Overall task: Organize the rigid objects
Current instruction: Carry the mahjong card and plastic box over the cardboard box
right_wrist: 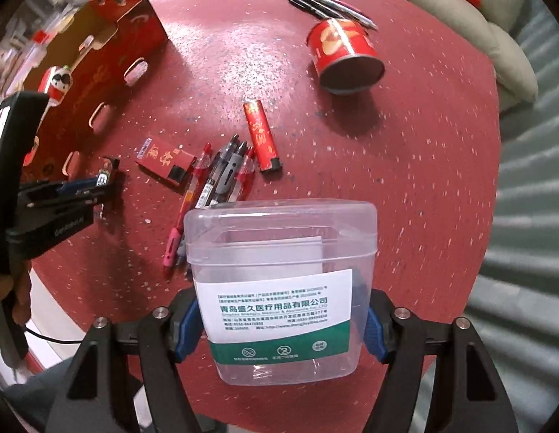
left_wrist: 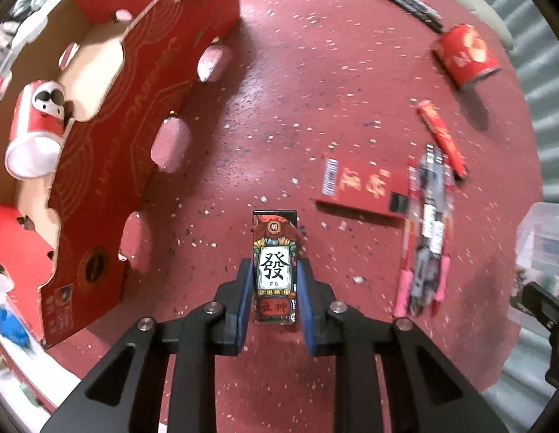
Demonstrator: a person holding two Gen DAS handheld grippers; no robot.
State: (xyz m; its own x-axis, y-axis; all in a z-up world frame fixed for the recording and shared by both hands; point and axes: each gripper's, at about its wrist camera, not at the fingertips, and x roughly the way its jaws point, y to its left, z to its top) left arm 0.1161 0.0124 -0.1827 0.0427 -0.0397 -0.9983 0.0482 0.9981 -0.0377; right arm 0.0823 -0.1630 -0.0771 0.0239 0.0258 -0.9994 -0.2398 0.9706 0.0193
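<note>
Clear plastic tub (right_wrist: 281, 288) – R gripper (right_wrist: 281, 328); glossy lighter (left_wrist: 275, 269) – L gripper (left_wrist: 274, 281).

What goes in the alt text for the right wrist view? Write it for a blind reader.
The right gripper clamps a clear plastic container with a white and green label above a round red table. Beyond lie pens, a red lighter, a flat red box and a tipped red can.

Between my blue pads (left_wrist: 243, 303) sits a small black-edged lighter (left_wrist: 275, 267), red and green art around a white tile with a black character. My other blue pads (right_wrist: 187, 328) flank a clear plastic box (right_wrist: 279, 288), white-and-green label. Red table (right_wrist: 406, 180), white specks. Red-and-gold flat packet (left_wrist: 362, 189), red can (right_wrist: 342, 54).
</note>
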